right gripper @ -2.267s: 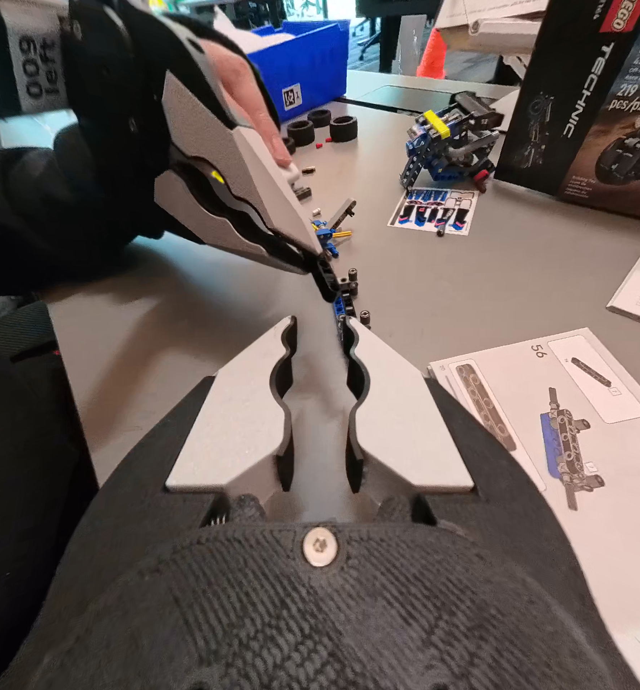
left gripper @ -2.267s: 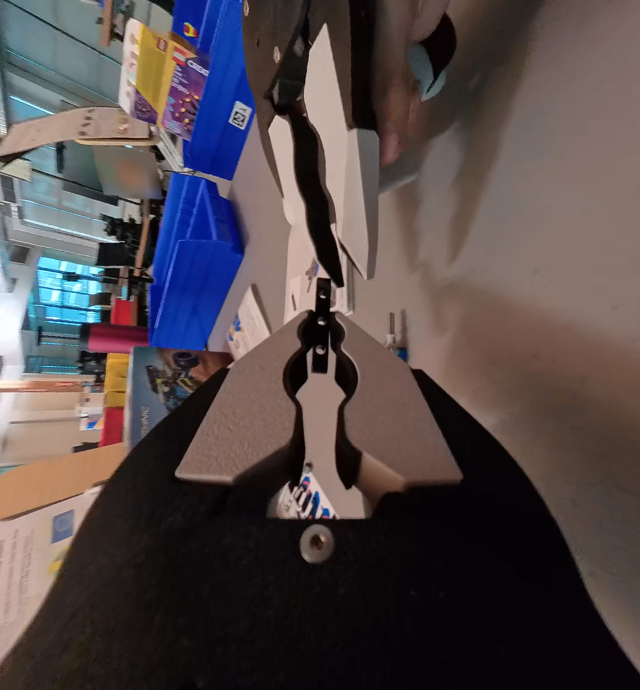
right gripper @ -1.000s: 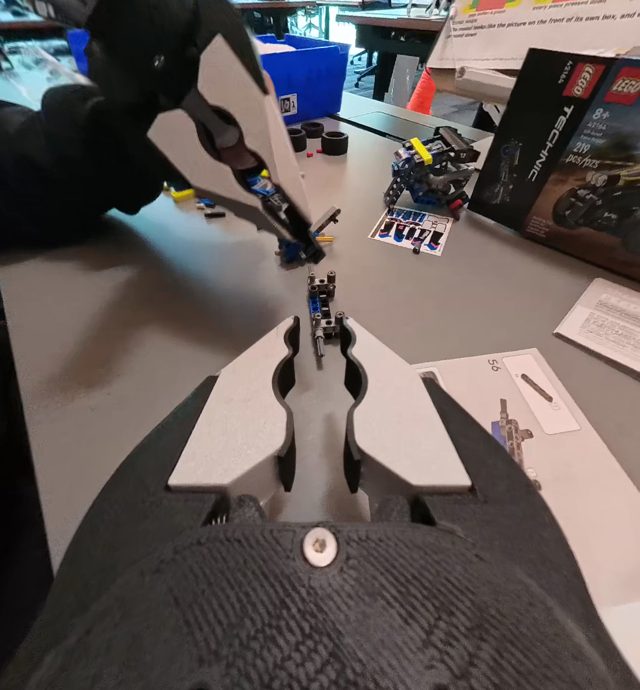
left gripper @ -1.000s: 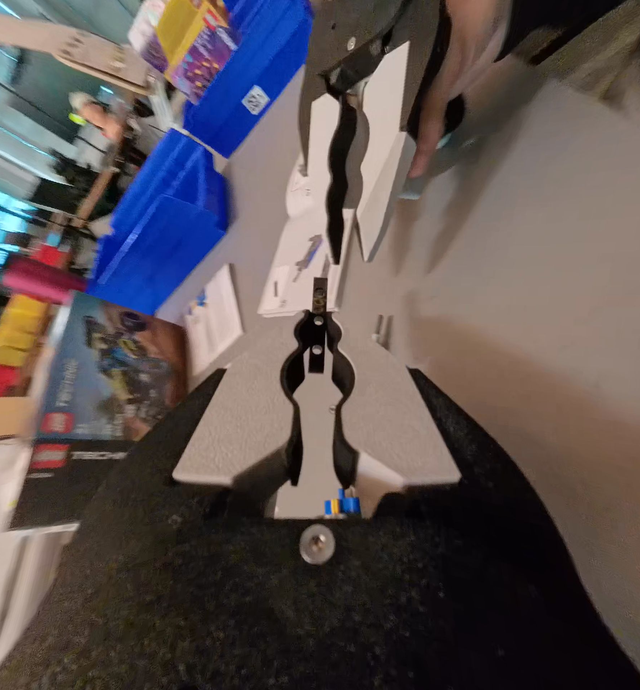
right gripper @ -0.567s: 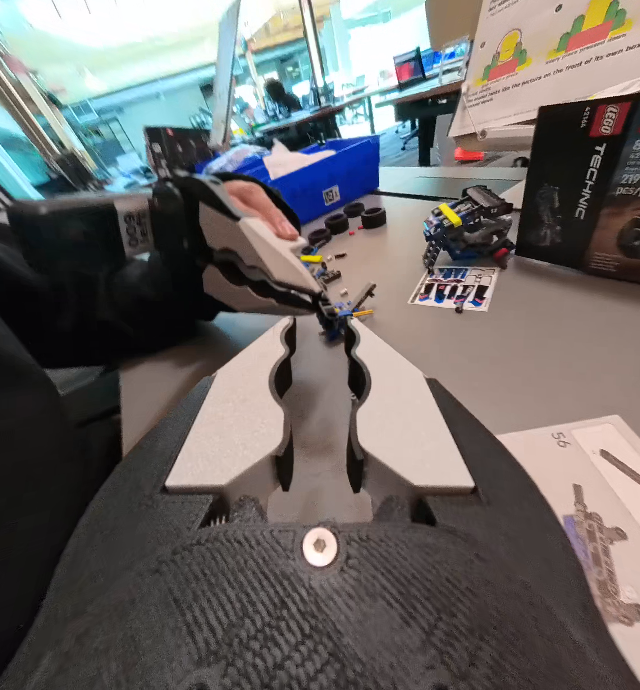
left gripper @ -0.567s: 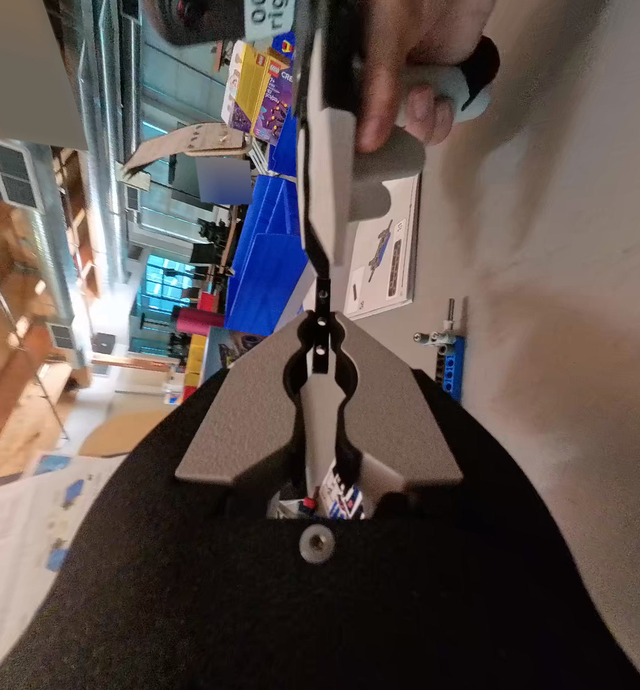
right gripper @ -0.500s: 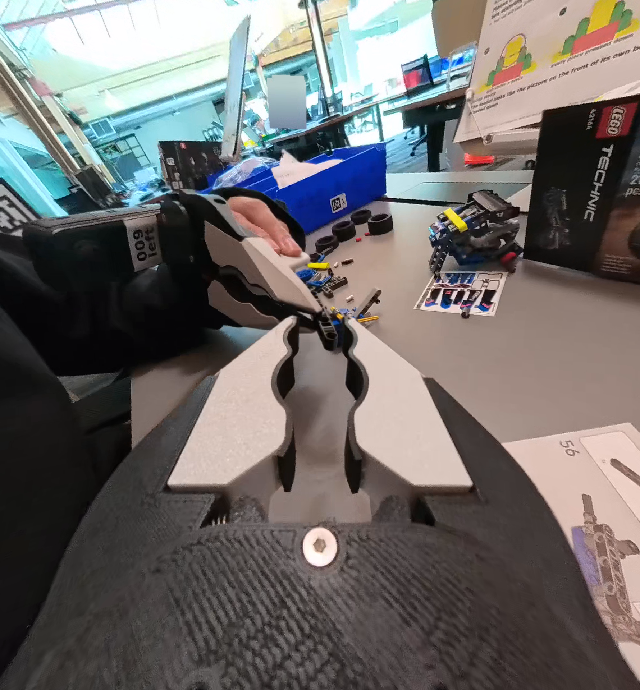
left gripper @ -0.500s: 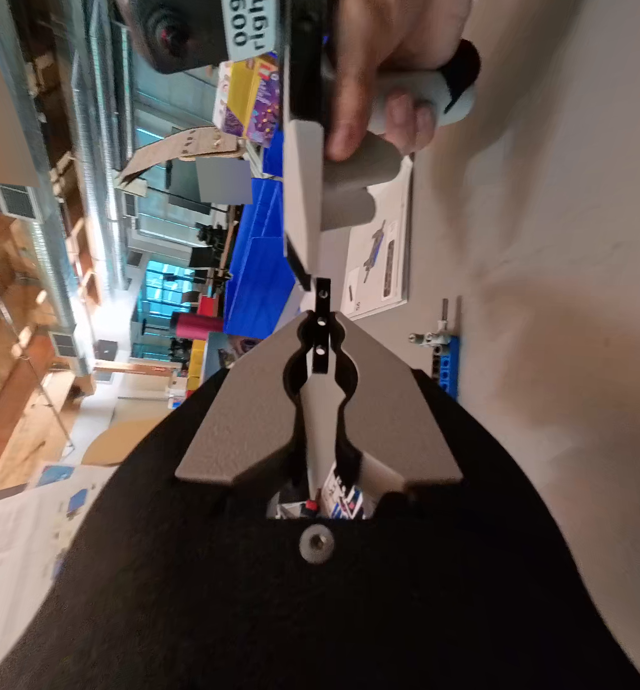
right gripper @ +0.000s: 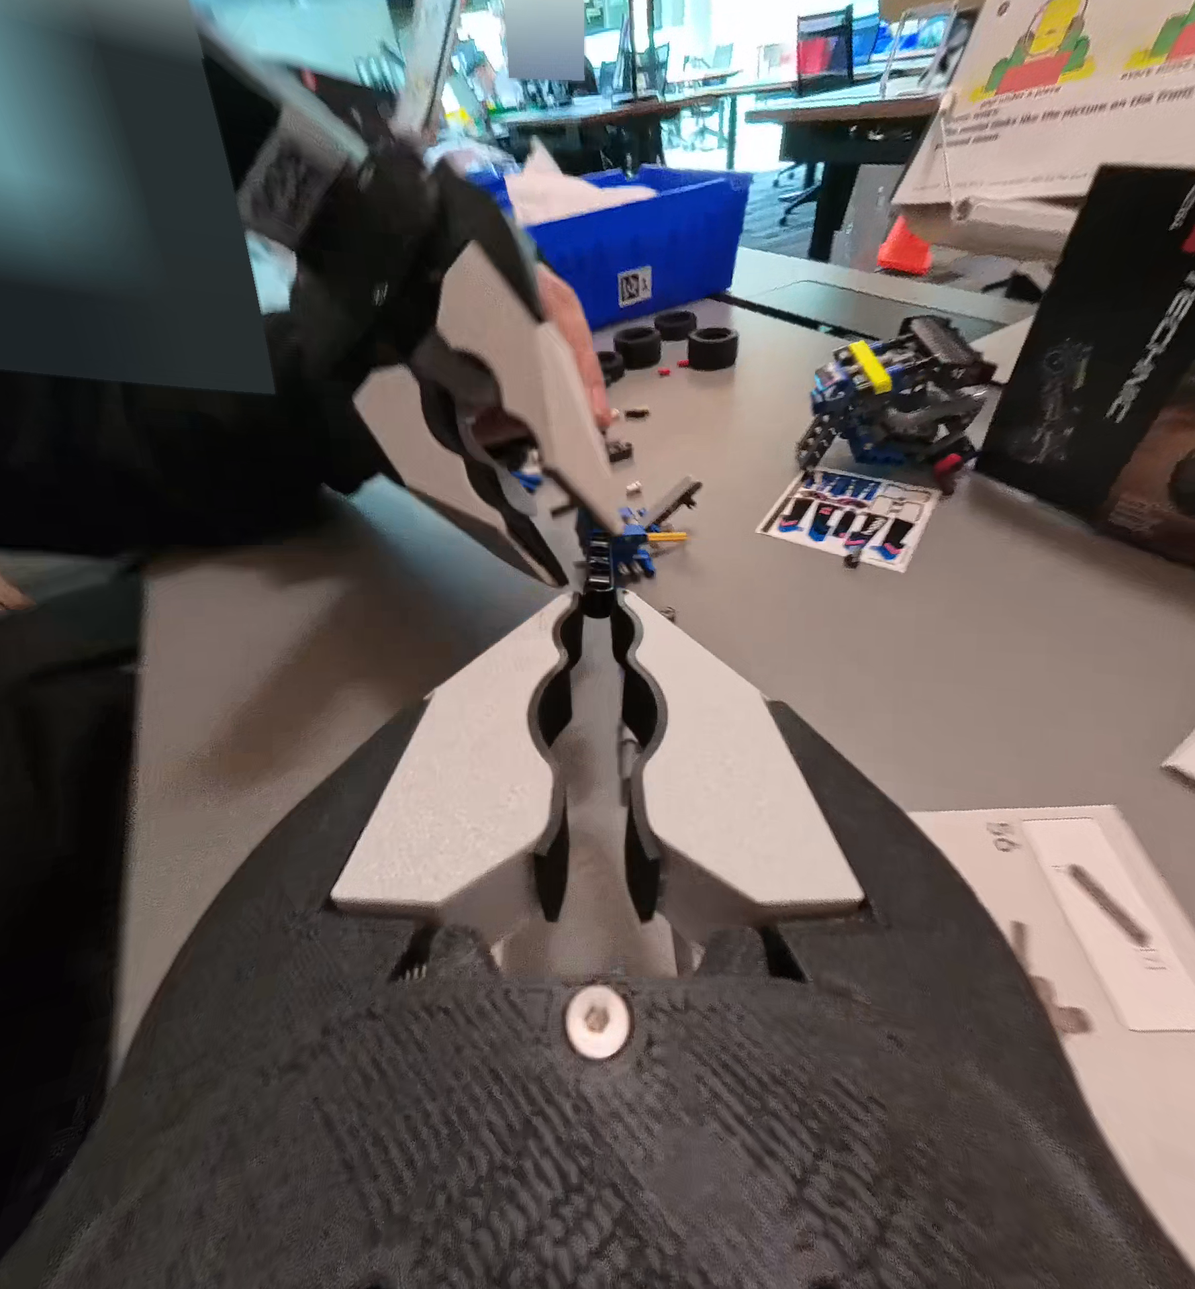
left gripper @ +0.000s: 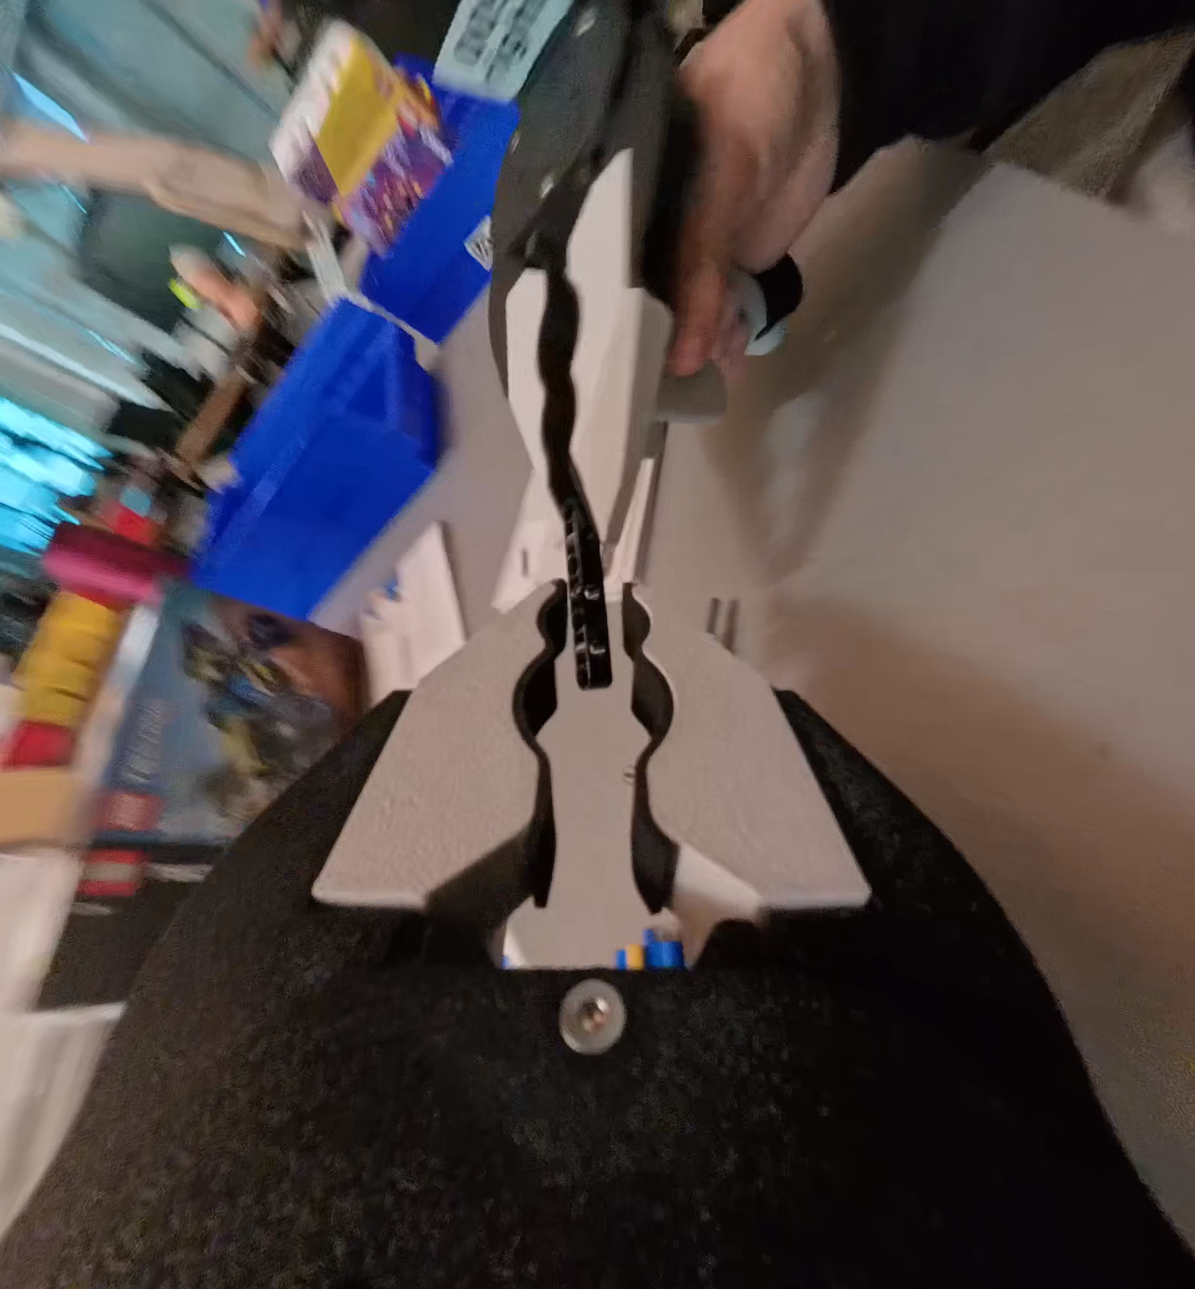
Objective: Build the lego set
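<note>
A short black lego beam [left gripper: 588, 628] with holes sits between the spread fingertips of my left gripper [left gripper: 589, 596], which is open and no longer presses on it. My right gripper [left gripper: 574, 502] reaches in from above in the left wrist view and is shut on the beam's far end. In the right wrist view the right gripper [right gripper: 596, 600] pinches the black beam [right gripper: 598, 568] at its tips. The left gripper [right gripper: 584, 551] comes in from the upper left with its jaws apart around the beam's other end. Both are held above the grey table [right gripper: 860, 662].
A small blue sub-assembly [right gripper: 633, 540] lies just behind the beam. Farther back are a partly built model [right gripper: 888, 411], a sticker sheet [right gripper: 849, 516], black tyres [right gripper: 678, 342], a blue bin [right gripper: 636, 237] and the set's box [right gripper: 1125, 363]. The instruction booklet [right gripper: 1097, 941] lies at the right. My left and right fingertips are right by each other. The partly built model [right gripper: 888, 411] is about equally far from each gripper, around 25 cm.
The left gripper was shut on the black beam and the right was open, closing in. Now the right has shut on the beam and the left has opened.
</note>
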Demonstrator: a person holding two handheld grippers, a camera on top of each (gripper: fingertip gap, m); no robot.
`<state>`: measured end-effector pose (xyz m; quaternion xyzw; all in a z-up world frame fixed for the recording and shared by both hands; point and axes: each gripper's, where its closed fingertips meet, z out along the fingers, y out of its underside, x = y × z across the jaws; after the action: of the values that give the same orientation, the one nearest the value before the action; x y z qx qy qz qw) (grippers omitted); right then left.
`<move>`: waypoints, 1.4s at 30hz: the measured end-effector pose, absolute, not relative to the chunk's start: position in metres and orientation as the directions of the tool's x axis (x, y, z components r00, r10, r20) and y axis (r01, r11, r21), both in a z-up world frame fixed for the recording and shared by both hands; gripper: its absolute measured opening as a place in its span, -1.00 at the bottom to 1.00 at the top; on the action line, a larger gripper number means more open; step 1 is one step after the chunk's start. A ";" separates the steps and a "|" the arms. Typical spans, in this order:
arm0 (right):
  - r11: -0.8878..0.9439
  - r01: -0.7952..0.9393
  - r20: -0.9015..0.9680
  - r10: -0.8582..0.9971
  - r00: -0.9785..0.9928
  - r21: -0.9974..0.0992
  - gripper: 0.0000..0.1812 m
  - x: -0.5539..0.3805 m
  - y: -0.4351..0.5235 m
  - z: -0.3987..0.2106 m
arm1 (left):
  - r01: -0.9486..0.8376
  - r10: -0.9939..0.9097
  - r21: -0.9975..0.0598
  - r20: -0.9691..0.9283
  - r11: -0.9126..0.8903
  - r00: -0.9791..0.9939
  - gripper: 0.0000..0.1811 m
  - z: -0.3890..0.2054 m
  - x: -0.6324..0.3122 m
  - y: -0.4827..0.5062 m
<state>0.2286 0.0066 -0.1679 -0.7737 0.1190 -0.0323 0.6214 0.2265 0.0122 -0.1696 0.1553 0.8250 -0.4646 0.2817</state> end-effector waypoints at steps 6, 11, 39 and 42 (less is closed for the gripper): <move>-0.308 0.068 0.144 -0.233 0.962 -0.949 -0.94 0.231 0.014 -0.183 | 0.284 -0.006 -0.753 -0.357 0.593 -0.934 -0.78 -0.188 0.232 0.030; -0.317 0.109 0.183 -0.217 0.959 -0.942 -0.94 0.229 0.020 -0.188 | 0.243 -0.002 -0.739 -0.313 0.628 -0.950 -0.91 -0.201 0.235 0.036; -0.533 -0.015 0.124 -0.224 0.967 -0.846 -0.93 0.237 0.018 -0.227 | 0.278 0.132 -0.669 -0.260 0.690 -0.956 -0.96 -0.230 0.245 0.042; -0.532 -0.007 0.136 -0.228 0.964 -0.847 -0.92 0.237 0.018 -0.225 | 0.280 0.134 -0.654 -0.265 0.703 -0.955 -0.96 -0.231 0.245 0.042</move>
<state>0.2371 0.0179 -0.2251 -0.8674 0.0677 -0.1156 0.4792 0.2449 0.0424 -0.2306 0.1128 0.9174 -0.3685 0.0989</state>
